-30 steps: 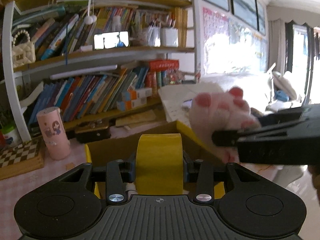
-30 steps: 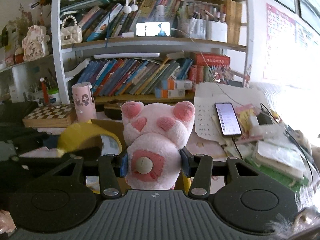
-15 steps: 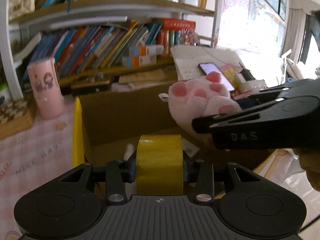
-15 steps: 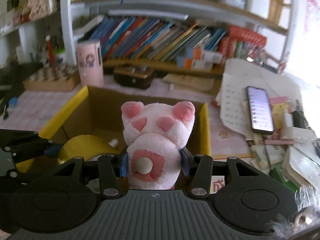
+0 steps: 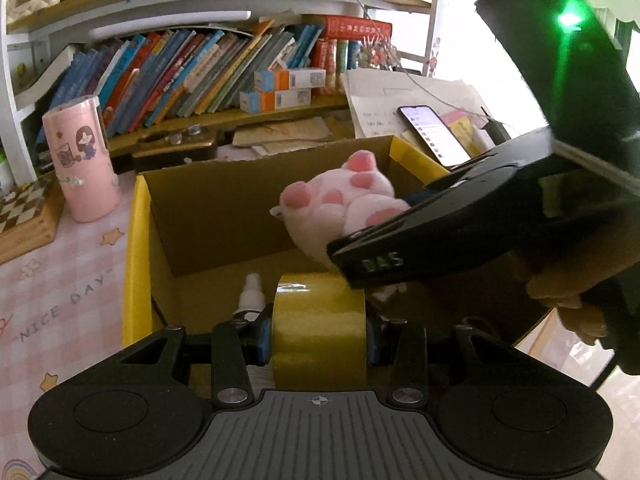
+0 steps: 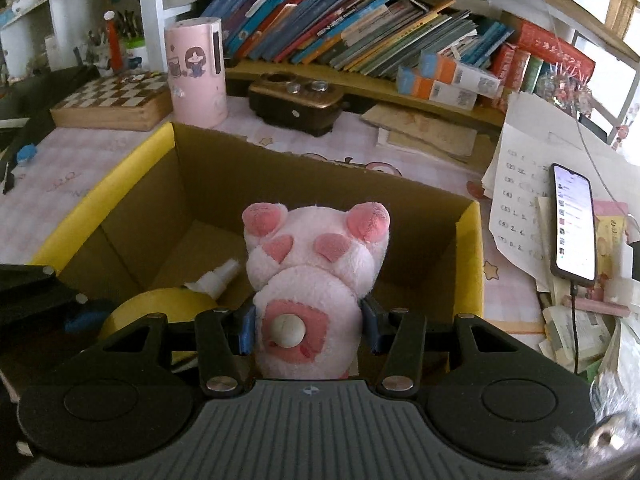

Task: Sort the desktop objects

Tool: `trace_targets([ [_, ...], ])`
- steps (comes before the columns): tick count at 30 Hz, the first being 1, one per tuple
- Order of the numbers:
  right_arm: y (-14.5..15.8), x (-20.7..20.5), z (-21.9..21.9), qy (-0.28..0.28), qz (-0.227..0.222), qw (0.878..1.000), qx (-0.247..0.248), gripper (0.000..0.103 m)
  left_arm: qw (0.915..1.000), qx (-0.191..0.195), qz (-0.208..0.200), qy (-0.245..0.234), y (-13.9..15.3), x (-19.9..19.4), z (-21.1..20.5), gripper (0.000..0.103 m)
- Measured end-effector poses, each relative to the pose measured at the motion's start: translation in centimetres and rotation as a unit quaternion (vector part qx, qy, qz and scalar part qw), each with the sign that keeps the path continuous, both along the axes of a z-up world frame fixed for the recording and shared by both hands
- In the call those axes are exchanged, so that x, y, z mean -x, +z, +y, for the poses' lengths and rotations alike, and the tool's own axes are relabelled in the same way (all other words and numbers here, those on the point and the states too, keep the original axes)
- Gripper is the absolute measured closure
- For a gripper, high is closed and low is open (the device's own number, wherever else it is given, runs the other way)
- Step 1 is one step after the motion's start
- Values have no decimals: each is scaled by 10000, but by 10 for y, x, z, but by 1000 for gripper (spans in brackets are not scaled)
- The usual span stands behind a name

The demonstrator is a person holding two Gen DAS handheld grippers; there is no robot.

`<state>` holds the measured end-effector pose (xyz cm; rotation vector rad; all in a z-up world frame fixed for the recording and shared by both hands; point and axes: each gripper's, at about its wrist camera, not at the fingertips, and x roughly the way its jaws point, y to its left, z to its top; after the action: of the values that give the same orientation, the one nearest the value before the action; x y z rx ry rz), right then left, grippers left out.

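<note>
My left gripper (image 5: 318, 334) is shut on a yellow tape roll (image 5: 319, 320), held upright just over the near side of an open cardboard box (image 5: 224, 208) with yellow flaps. My right gripper (image 6: 306, 326) is shut on a pink plush paw toy (image 6: 316, 264), held over the same box (image 6: 132, 208). In the left wrist view the plush toy (image 5: 340, 208) and the black right gripper body hang above the box at right. In the right wrist view the tape roll (image 6: 160, 306) shows at lower left. A small white spray bottle (image 6: 216, 278) lies on the box floor.
A pink cylinder with a cartoon girl (image 6: 196, 72) and a chessboard box (image 6: 112, 98) stand behind the box on the pink checked cloth. A lit phone (image 6: 572, 222) lies on papers to the right. Bookshelves fill the back; a dark brown case (image 6: 296, 106) sits beneath them.
Both grippers have come down and forward over the box, tilting downward. The plush toy has moved left and lower into the box opening. The box floor and spray bottle have come into sight.
</note>
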<state>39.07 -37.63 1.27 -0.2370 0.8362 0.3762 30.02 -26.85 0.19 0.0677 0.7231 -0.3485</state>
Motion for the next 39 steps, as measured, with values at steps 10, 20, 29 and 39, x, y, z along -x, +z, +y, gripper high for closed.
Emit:
trace_targets([
  [10, 1, -3, 1, -50, -78, 9997, -210, 44, 9993, -44, -356, 59, 11, 11, 0, 59],
  [20, 20, 20, -14, -544, -546, 9949, -644, 31, 9962, -168, -846, 110, 32, 30, 4, 49],
  [29, 45, 63, -26, -821, -1132, 9867, -828, 30, 9910, -225, -1246, 443, 48, 63, 19, 36],
  [39, 58, 120, -33, -1253, -1498, 9761, -951, 29, 9894, -4, -1231, 767, 53, 93, 48, 29],
])
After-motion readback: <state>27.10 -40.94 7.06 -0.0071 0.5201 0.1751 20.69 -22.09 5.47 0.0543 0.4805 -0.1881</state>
